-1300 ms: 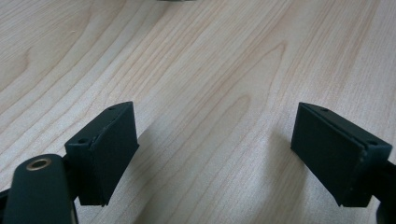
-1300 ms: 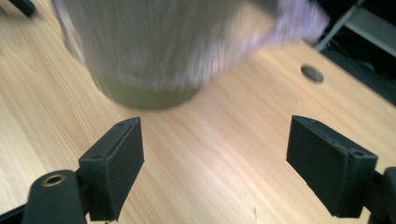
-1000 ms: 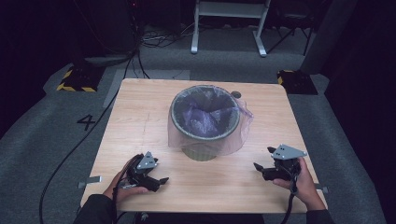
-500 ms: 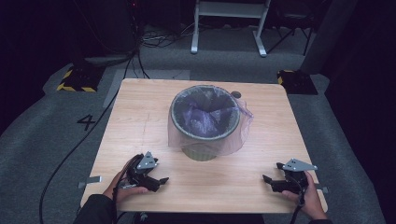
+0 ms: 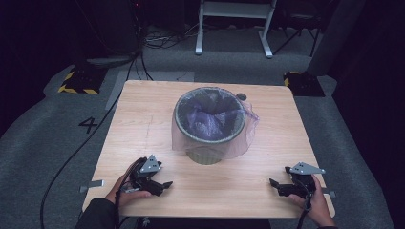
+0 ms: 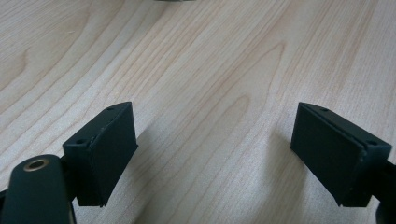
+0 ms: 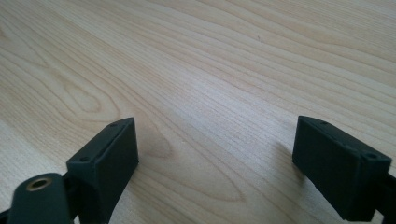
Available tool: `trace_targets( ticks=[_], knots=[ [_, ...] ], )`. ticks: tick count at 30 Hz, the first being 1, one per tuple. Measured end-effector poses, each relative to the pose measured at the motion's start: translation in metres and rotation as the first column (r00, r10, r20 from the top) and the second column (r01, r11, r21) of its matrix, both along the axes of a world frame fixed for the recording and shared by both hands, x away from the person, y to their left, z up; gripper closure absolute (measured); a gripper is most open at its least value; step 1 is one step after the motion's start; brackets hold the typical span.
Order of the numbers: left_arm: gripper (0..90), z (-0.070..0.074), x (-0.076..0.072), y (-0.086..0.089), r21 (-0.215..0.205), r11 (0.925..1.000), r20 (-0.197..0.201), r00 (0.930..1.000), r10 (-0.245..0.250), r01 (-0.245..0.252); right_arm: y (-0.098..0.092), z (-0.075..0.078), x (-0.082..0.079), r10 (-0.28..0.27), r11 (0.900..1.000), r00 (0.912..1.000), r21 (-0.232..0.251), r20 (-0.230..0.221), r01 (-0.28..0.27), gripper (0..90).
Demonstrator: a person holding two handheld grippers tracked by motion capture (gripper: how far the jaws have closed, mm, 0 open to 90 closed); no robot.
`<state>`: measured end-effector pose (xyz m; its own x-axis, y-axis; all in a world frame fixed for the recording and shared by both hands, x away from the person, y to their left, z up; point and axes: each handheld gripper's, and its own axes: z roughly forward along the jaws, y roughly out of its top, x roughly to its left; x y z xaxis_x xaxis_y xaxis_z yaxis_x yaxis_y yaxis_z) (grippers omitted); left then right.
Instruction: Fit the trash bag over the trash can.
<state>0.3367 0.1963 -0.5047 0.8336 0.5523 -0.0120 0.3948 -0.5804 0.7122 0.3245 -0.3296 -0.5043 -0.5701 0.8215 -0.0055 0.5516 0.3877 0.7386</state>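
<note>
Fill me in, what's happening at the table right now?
A person holds a gripper in each hand at the near edge of the wooden table. The left gripper and the right gripper both rest low on the tabletop with jaws wide open and nothing between them. In the middle stands a bin lined with a thin purple bag whose edge drapes over the rim. Neither gripper touches it.

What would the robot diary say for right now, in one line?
left gripper: open, empty, on table | right gripper: open, empty | bin: bag-lined, upright, centre, untouched
</note>
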Motion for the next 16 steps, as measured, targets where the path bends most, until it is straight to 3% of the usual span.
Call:
trace_targets(
  ticks=[16],
  knots=[
    [13.4, 0.0001, 0.0018, -0.0004, 0.001, 1.0000, -0.002, 1.0000, -0.006, 0.006, 0.0003, -0.0001, 0.0014, 0.002, 1.000, 1.0000, -0.001, -0.002, -0.002, 13.2]
  ],
)
